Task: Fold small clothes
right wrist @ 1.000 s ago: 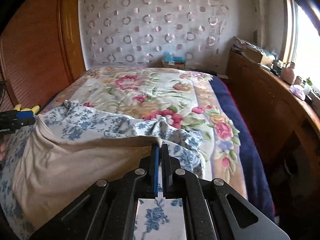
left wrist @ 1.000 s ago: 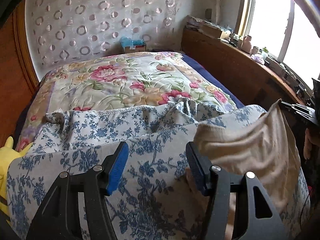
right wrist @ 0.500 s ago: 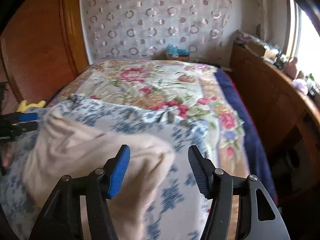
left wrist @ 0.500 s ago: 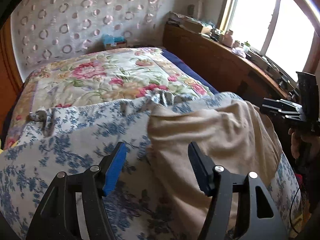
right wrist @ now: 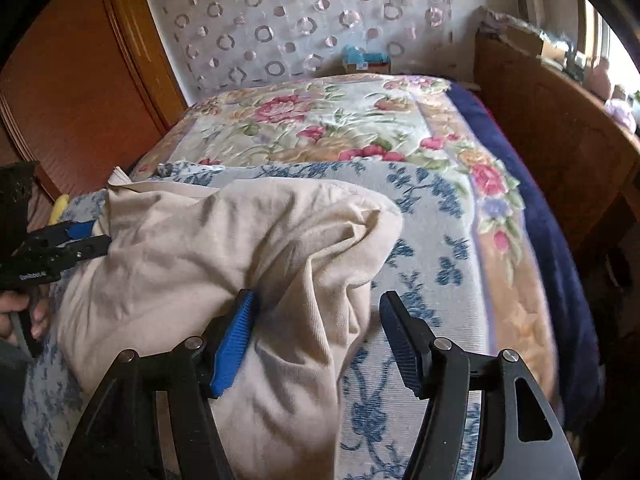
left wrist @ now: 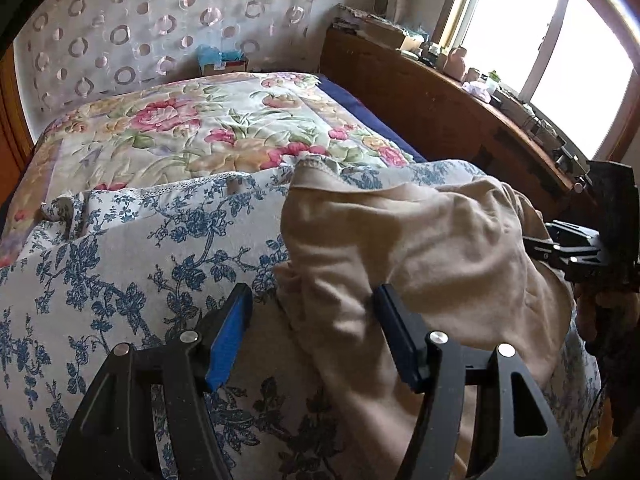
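Note:
A beige garment (left wrist: 420,248) lies crumpled on a blue-and-white floral cloth (left wrist: 120,264) at the near end of the bed. It also shows in the right wrist view (right wrist: 224,248). My left gripper (left wrist: 316,336) is open, its jaws wide apart, with the garment's left edge lying between them. My right gripper (right wrist: 316,340) is open too, with a fold of the garment's right side between its jaws. Each gripper shows in the other's view, the right one (left wrist: 576,248) at the garment's right edge and the left one (right wrist: 60,244) at its left edge.
A flowered quilt (left wrist: 200,128) covers the far bed. A dark wooden headboard shelf (left wrist: 460,92) with small items runs along the right under the window. A wooden wardrobe (right wrist: 80,80) stands on the left. A small box (right wrist: 366,62) sits by the wall.
My right gripper opened and let go of the garment's corner, and the raised garment dropped into a heap. My left gripper stayed open and swung right, over the garment's edge.

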Demonstrator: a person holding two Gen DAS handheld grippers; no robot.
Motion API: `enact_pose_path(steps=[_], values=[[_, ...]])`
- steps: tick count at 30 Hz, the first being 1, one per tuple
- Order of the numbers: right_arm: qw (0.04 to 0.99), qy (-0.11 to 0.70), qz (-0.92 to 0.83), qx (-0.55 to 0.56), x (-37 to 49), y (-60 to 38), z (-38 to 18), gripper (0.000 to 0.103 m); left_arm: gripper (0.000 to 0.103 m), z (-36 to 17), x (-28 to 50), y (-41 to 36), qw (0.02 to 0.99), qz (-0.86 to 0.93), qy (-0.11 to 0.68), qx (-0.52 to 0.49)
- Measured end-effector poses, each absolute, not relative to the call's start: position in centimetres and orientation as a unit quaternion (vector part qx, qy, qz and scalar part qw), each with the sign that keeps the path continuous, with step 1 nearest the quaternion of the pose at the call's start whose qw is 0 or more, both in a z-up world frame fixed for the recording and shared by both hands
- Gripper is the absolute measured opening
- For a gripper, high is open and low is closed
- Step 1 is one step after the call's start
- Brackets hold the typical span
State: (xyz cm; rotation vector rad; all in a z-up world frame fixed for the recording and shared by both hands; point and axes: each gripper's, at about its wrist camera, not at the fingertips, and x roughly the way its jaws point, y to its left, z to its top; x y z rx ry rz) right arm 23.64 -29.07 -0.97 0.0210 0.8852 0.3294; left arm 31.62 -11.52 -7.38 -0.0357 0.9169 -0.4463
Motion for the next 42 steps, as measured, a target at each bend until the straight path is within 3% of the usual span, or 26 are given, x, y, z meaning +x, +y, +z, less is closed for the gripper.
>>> enact_pose_path(steps=[3, 4, 7, 12, 17, 29, 42], values=[[0.891, 0.421, 0.168, 0.003, 23.9, -28.7, -1.1, 0.066, 0.054, -7.4, 31.9, -11.6, 0.871, -0.222, 0.437, -0.026], [0.891, 0.42, 0.172, 0.0, 23.8, -28.5, -1.2, 0.066, 0.044, -7.4, 32.0, -11.6, 0.87, -0.227, 0.436, -0.029], [0.889, 0.419, 0.185, -0.008, 23.9, -27.9, -1.8, 0.059, 0.028, -7.5, 32.2, -11.6, 0.865, -0.234, 0.441, -0.041], [0.885, 0.416, 0.21, -0.013, 23.9, -27.8, -2.3, 0.029, 0.012, -6.9, 31.6, -11.5, 0.866, -0.239, 0.436, -0.057], [0.892, 0.393, 0.223, -0.007, 23.2, -28.5, -2.0, 0.02, 0.011, -3.3, 28.5, -11.0, 0.884, -0.248, 0.391, -0.062], [0.919, 0.283, 0.269, -0.046, 19.0, -24.8, 4.4, 0.018, 0.011, 5.2, 19.5, -4.1, 0.942, -0.193, 0.268, -0.053], [0.882, 0.245, 0.366, -0.164, 25.0, -9.0, 4.9, 0.018, 0.011, 1.9, 16.3, 9.4, 0.963, -0.015, 0.26, -0.065]])
